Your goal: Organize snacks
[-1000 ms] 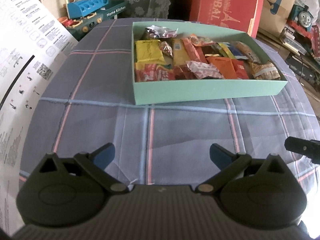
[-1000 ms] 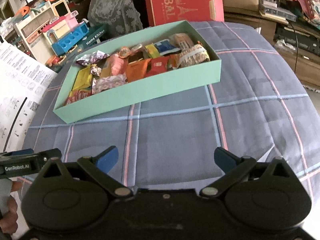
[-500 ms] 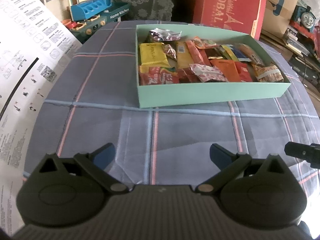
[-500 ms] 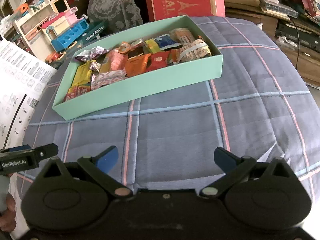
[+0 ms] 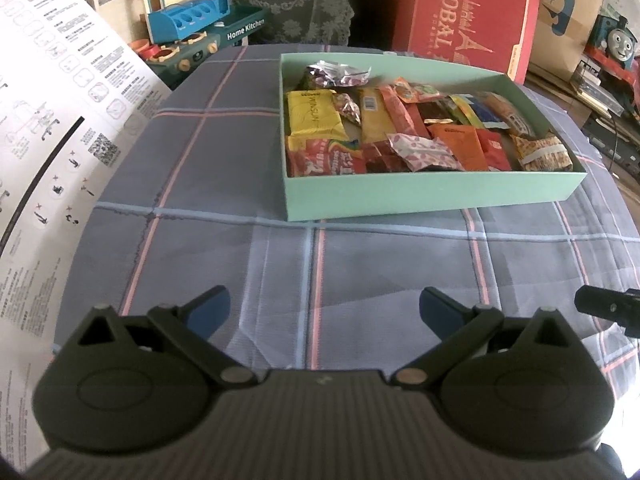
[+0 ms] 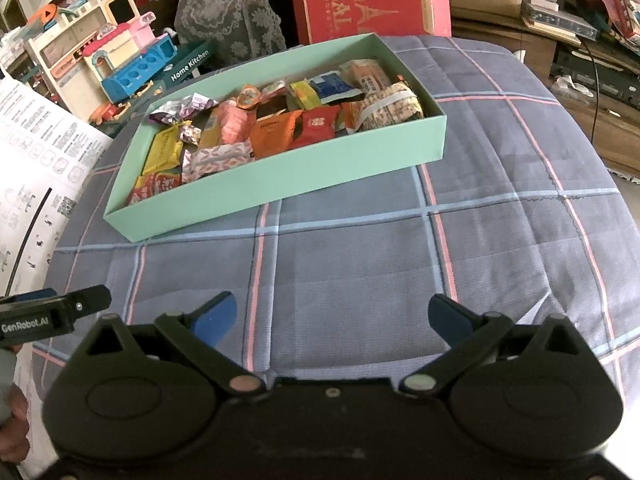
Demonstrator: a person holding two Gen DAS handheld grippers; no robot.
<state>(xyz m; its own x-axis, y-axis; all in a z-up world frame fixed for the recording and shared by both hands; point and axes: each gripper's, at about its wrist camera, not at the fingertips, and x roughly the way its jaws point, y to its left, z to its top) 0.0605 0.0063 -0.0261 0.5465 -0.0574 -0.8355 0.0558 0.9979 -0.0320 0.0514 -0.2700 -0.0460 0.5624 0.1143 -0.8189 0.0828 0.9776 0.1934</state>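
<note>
From where I sit, the job looks close to finished: every snack I can see lies inside the mint-green box (image 5: 420,196), and the plaid-covered desk (image 5: 360,272) around it carries no loose packet. What is left, I judge, is at most tidying the heap, since the packets overlap rather than sit in rows.

Both tools hang low over the near part of the desk, well apart from the box. The left gripper (image 5: 324,308) has its jaws spread wide with nothing between them; the right gripper (image 6: 332,314) likewise stands wide apart and empty.

Counting: one box, two grippers. Of snacks I make out roughly fifteen, though overlap makes the total uncertain. Singles I can tell apart: one yellow packet (image 5: 314,114) at the left end, one red packet with coloured lettering (image 5: 324,160) below it, one pink-patterned wrapper (image 5: 420,152) near the front wall, one orange sachet (image 5: 458,140), one silver-purple wrapper (image 5: 336,72) at the back, and one banded bundle (image 5: 542,152) at the right end.
</note>
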